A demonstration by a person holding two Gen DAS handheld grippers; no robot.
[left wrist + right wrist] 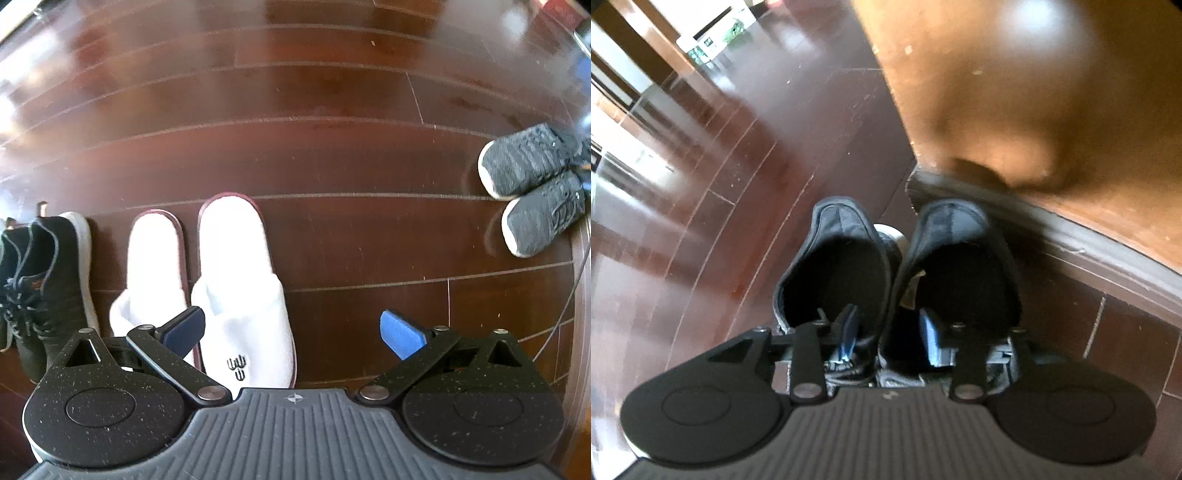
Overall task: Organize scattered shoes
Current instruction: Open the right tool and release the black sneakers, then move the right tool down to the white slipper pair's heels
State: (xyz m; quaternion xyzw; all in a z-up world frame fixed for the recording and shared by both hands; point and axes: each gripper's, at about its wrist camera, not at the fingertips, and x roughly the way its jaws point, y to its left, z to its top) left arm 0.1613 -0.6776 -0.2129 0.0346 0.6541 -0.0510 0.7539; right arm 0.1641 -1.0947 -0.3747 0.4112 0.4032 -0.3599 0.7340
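Note:
In the left wrist view my left gripper (291, 332) is open and empty above the wooden floor. Two white slippers lie side by side below it, the right one (242, 291) with a dark logo, the left one (155, 273) beside it. A pair of black sneakers (44, 280) lies left of them. A pair of grey sneakers (532, 184) lies at the far right. In the right wrist view my right gripper (890, 332) is shut on the inner walls of the two grey sneakers (842, 266), one finger inside each shoe, next to the wall.
A brown wall (1052, 92) with a dark baseboard (1071, 240) runs just right of the grey sneakers. Dark wooden floor (295, 129) stretches ahead of the slippers. A thin cable (569, 302) curves along the right edge.

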